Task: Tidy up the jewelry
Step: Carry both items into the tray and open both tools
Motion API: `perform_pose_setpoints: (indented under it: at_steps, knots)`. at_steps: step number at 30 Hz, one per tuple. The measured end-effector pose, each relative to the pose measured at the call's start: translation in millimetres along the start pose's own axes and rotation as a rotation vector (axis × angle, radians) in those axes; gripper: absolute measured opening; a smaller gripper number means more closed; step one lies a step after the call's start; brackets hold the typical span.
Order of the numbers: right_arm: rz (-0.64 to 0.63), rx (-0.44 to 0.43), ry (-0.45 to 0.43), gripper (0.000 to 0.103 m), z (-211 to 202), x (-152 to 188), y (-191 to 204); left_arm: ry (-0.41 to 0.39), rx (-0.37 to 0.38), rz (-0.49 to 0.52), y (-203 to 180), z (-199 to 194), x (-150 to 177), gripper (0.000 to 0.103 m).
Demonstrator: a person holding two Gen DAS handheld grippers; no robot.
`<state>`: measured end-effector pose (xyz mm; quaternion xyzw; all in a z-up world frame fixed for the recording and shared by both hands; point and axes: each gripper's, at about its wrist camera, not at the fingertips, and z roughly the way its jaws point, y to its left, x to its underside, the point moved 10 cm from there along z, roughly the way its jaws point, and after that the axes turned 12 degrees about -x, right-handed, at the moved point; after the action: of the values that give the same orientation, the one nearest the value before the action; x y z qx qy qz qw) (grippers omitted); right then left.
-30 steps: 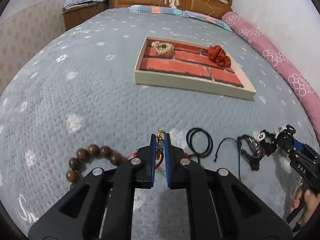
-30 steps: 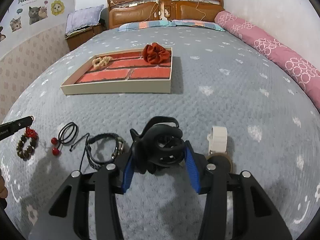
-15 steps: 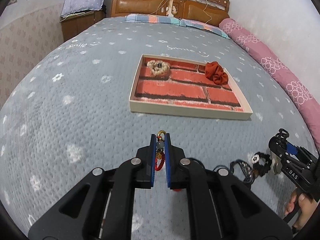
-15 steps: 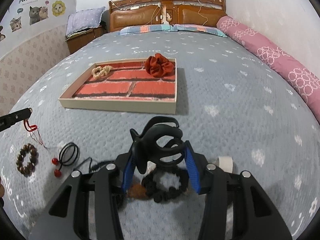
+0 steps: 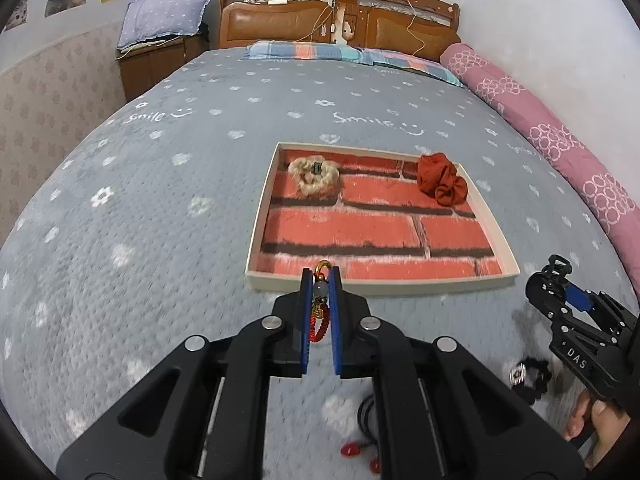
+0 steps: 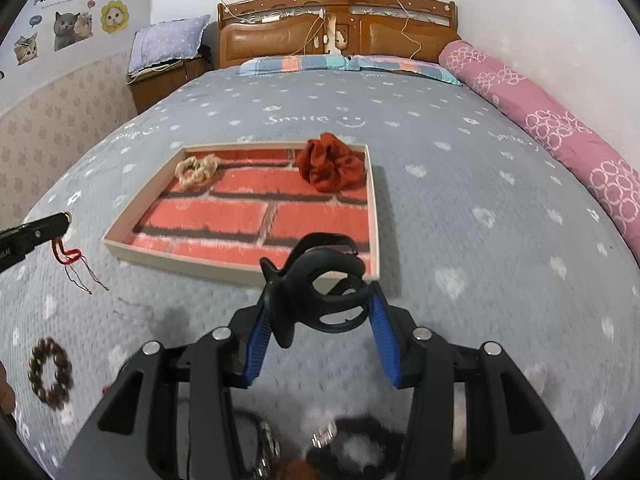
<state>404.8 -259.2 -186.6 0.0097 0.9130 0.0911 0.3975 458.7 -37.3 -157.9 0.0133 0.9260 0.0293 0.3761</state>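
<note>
1. The left gripper (image 5: pixel 320 280) has its blue pads almost together, pinching a red cord bracelet (image 5: pixel 320 320) with a gold ring and a pale bead at the tips; the braid hangs down between the fingers.
2. From the right wrist view the same bracelet dangles below the left gripper's tip, loose red threads trailing, clear of the bedspread (image 6: pixel 460 208).
3. The right gripper (image 6: pixel 320 300) stands partly open, its pads pressed on both sides of a black hair claw (image 6: pixel 320 276), which is lifted off the bed.
4. Both grippers sit just short of the near edge of the tray (image 5: pixel 380 286), a shallow cream-rimmed one lined with a red brick print, lying in the middle of the grey bedspread.
5. In the tray's far left corner lies a beige scrunchie (image 5: pixel 314 174); a rust-red scrunchie (image 5: pixel 440 178) lies at its far right corner. The near half of the tray floor is bare.
6. On the bedspread near the foot edge, a brown wooden bead bracelet (image 6: pixel 50 372) lies at the left, well apart from the tray.
7. Under the right gripper, blurred dark pieces with metal bits (image 6: pixel 328 436) lie on the bedspread; their kind cannot be told.
8. Red beads (image 5: pixel 352 450) on a dark cord lie beneath the left gripper.
9. A person's fingers (image 5: pixel 596 420) show at the right gripper's handle.
</note>
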Motion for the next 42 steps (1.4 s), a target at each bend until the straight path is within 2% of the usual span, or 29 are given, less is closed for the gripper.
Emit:
perform_pose_setpoints:
  at_steps: [13, 23, 29, 33, 36, 39, 42]
  knots:
    - [-0.017, 0.017, -0.021, 0.046, 49, -61, -1, -0.031, -0.026, 0.059, -31, 47, -57, 0.006]
    - [-0.011, 0.043, 0.002, 0.046, 110, -90, -15, -0.011, -0.044, 0.081, -54, 111, -90, 0.006]
    - [0.025, 0.043, 0.049, 0.046, 151, -93, -26, 0.018, -0.079, 0.106, -60, 154, -99, 0.006]
    - [0.035, 0.055, 0.094, 0.046, 174, -86, -33, 0.065, -0.083, 0.085, -56, 178, -99, 0.007]
    - [0.036, 0.063, 0.097, 0.046, 180, -88, -35, 0.094, -0.097, 0.074, -53, 193, -100, 0.007]
    - [0.031, 0.078, 0.123, 0.046, 186, -90, -39, 0.105, -0.14, 0.109, -55, 205, -99, 0.007]
    - [0.047, 0.078, 0.138, 0.046, 189, -90, -43, 0.133, -0.127, 0.095, -55, 212, -95, 0.007]
